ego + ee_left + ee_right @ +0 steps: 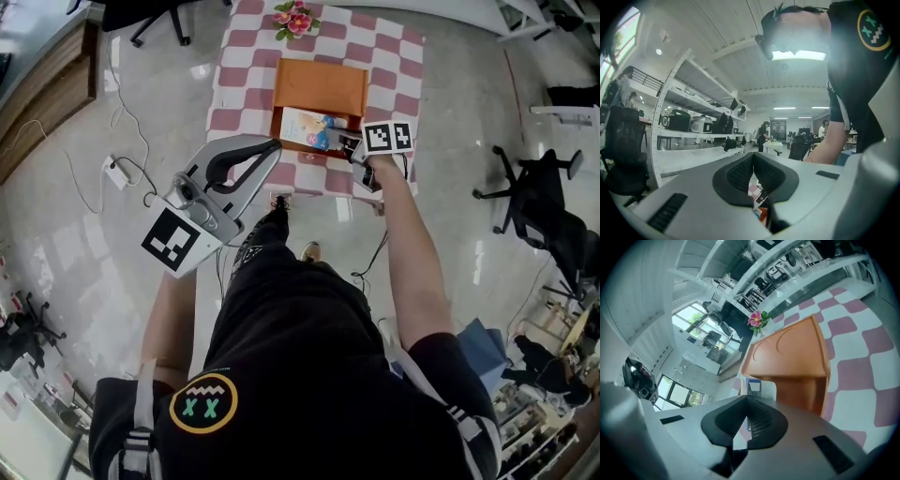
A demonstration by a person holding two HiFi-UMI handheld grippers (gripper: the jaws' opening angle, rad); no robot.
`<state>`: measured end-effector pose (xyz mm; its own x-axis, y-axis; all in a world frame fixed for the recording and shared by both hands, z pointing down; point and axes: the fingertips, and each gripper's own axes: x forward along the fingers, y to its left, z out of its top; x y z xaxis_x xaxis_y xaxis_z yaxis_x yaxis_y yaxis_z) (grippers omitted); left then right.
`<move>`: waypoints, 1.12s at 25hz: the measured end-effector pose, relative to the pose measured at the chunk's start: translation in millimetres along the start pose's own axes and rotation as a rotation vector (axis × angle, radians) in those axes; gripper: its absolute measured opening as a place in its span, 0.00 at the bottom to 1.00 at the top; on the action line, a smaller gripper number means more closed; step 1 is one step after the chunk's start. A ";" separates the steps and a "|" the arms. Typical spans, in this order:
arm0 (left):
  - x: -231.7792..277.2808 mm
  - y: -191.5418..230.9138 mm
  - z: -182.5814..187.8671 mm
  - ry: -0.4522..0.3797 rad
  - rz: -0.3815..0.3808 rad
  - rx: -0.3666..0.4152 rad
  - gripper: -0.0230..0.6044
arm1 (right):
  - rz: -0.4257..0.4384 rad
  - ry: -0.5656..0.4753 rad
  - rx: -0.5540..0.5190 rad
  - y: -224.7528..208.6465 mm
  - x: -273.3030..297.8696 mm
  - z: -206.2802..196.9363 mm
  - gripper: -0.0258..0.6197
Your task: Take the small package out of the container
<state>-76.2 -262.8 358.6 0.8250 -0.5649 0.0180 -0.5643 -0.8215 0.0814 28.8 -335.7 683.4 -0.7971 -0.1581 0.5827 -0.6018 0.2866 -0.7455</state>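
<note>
Bright, even indoor light; glare patches on glossy pale stone floor [75, 272]; blown-out white ceiling strip lamp [799, 55]; strong fisheye bending and black corners in both gripper views.

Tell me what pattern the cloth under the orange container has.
Pink-and-white checks on the tablecloth, under the container; the head view shows it best.

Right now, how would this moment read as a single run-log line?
right gripper: shut on small package | small package: at opening of orange container | left gripper: shut, empty
</note>
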 end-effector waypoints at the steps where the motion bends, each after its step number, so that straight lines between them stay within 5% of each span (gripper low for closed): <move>1: 0.4 -2.0 0.7 -0.002 -0.003 0.003 0.07 | 0.001 -0.016 -0.013 3.2 -5.6 2.2 0.07; 17: -14.5 -56.3 27.7 -0.052 -0.015 0.111 0.07 | 0.014 -0.329 -0.346 121.2 -142.7 15.1 0.07; 28: -36.3 -159.8 59.5 -0.077 0.011 0.158 0.07 | 0.067 -0.573 -0.588 237.4 -268.4 -45.3 0.07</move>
<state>-17.8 -115.6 285.7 0.8175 -0.5729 -0.0591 -0.5759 -0.8140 -0.0759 102.1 -182.5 364.6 -0.8277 -0.5352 0.1689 -0.5549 0.7355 -0.3888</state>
